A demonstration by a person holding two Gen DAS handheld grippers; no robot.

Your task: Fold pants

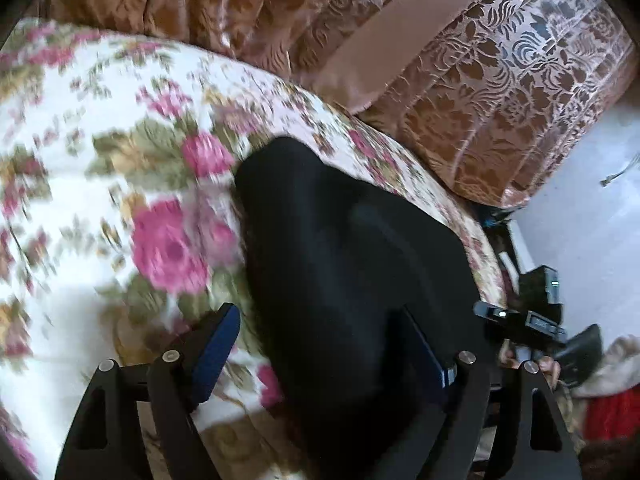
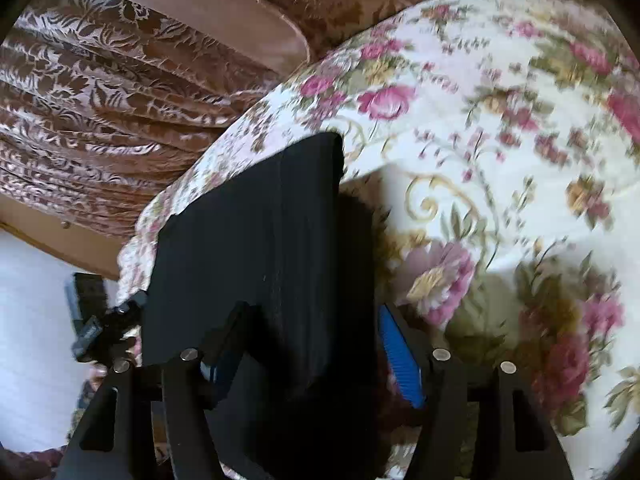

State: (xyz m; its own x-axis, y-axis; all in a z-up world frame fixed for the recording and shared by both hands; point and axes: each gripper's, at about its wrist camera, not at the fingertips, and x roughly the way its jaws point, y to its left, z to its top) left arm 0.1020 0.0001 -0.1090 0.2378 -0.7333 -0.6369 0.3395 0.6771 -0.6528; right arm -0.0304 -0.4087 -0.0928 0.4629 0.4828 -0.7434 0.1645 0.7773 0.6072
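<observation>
Left wrist view: left hand-held gripper (image 1: 324,344) is standing wide open, its blue pads flanking the folded black pants (image 1: 344,264), gripping nothing.
Right wrist view: right hand-held gripper (image 2: 312,344) is straddling the pants (image 2: 256,240), jaws apart; pants are lying on the floral bedspread (image 2: 500,120).

Floral bedspread (image 1: 100,92); folded black pants (image 1: 340,248) on it

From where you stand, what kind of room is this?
Most likely a bedroom or sitting room at home. Black pants lie on a flower-printed bedspread, with brown patterned cushions right behind it and a pale floor beside.
</observation>
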